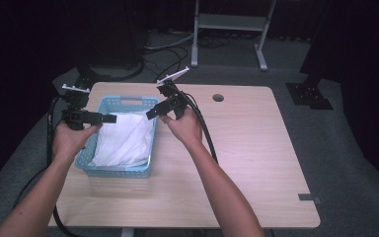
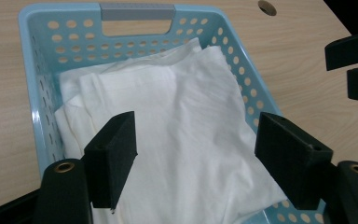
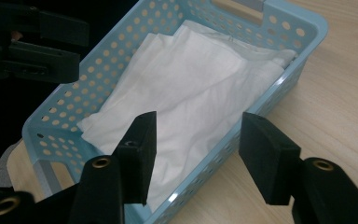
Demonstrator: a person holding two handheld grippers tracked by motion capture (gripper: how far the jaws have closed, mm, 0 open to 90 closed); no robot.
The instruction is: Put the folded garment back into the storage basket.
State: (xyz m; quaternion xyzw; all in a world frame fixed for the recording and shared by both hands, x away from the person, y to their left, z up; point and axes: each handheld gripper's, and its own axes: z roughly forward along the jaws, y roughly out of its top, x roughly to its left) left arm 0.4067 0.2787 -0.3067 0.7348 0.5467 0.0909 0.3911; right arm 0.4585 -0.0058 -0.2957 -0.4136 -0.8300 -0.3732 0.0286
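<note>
A light blue perforated basket (image 1: 124,104) (image 2: 37,84) (image 3: 307,32) stands on the left part of the wooden table (image 1: 246,148). A folded white cloth (image 1: 126,138) (image 2: 182,121) (image 3: 191,79) lies inside it, one edge draped over the right rim. My left gripper (image 1: 109,118) (image 2: 200,158) hovers open above the basket's left rim, empty. My right gripper (image 1: 152,113) (image 3: 198,154) hangs open over the basket's right rim, nothing between its jaws. The right gripper (image 2: 354,65) also shows in the left gripper view, and the left gripper (image 3: 28,46) in the right gripper view.
A round cable hole (image 1: 218,98) (image 2: 267,7) sits in the table behind the basket. Black cables (image 1: 205,128) trail from both grippers. A metal stand (image 1: 229,29) is on the floor beyond the table. A small grey tab (image 1: 308,198) lies at the table's near right corner.
</note>
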